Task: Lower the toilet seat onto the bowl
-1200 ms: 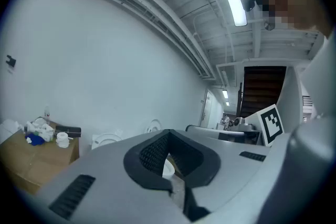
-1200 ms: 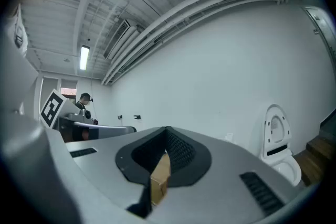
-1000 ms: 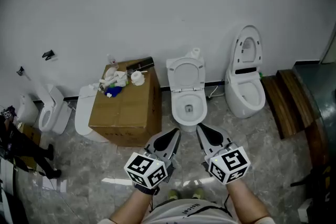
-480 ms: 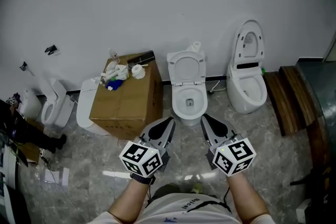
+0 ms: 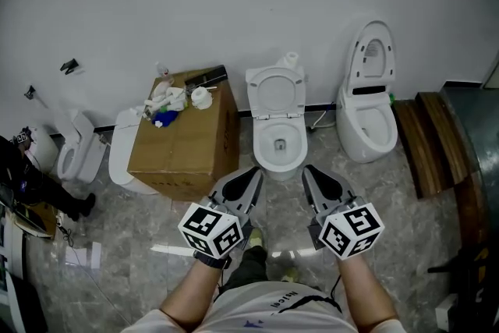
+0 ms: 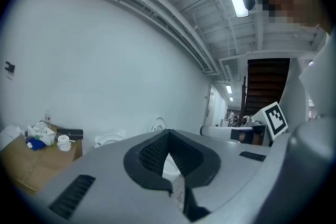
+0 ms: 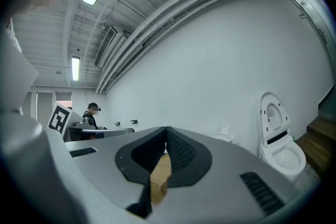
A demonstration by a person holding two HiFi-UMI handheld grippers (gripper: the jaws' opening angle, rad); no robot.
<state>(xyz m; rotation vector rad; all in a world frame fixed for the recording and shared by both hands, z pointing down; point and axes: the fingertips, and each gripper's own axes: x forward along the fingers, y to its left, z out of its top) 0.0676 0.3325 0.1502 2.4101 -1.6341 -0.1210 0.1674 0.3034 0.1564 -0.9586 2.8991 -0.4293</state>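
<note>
**A:** Where is the toilet seat?

**B:** The toilet seat (image 5: 276,92) stands straight up at the back of the bowl (image 5: 280,150). It is not down on the bowl yet. The bowl sits on the floor (image 5: 374,207) by the back wall, right in front of you.

**A:** What are my claws doing?

**B:** Your left claw (image 5: 253,171) is closed tight, and there is nothing in it. Your right claw (image 5: 310,171) is closed too, and it is empty. You hold them side by side with a gap between them. Both point at the bowl. They are near its front edge, but they do not touch it.

**A:** What else is on the floor?

**B:** A brown box (image 5: 185,152) stands just to the left of the bowl. Some white bits (image 5: 168,99) and a blue thing (image 5: 163,119) lie near the back edge of the box top. The other toilet (image 5: 366,117) stands to the right, well apart from yours, and its lid is up. Wooden boards (image 5: 433,140) lie by the right edge of the floor. A small toilet (image 5: 74,160) stands far over on the left.
</note>
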